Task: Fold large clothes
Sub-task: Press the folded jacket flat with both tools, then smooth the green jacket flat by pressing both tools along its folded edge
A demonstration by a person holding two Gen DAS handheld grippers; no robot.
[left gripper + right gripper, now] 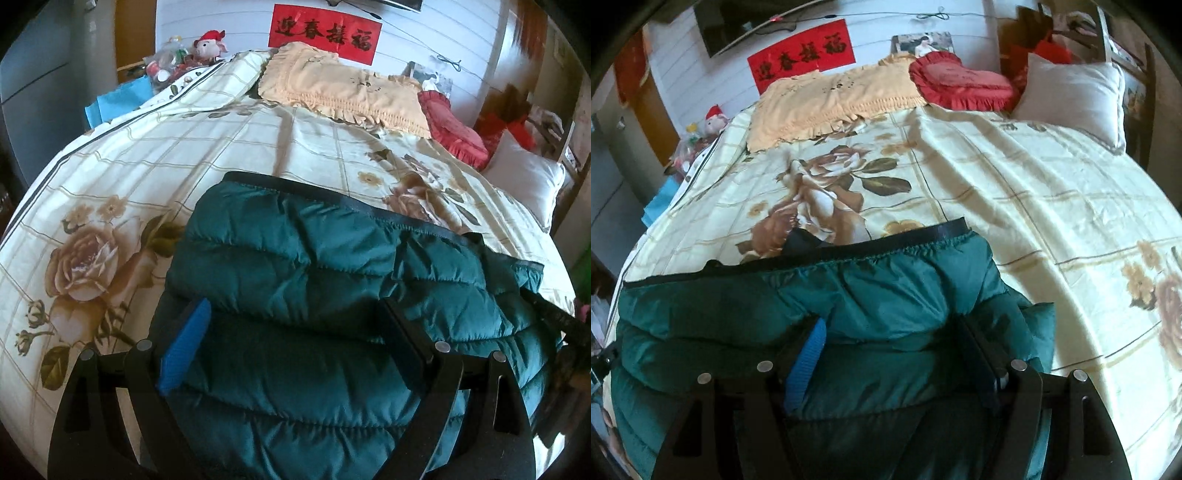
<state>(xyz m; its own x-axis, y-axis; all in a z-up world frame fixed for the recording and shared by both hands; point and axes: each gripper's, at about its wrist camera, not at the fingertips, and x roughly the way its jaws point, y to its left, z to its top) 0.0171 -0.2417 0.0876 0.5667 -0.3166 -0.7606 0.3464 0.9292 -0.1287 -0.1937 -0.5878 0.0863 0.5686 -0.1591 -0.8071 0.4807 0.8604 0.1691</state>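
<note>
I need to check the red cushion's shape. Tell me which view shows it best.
The right wrist view: the red cushion lies whole at the head of the bed, its heart shape and frill plain. The left wrist view shows it edge-on near the side, its shape unclear.

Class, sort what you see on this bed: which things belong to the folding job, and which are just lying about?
Belongs to the job:
- green puffer jacket
- left gripper
- right gripper
- bedspread, the work surface

Just lying about:
- yellow frilled pillow
- red heart cushion
- white pillow
- plush toy
</note>
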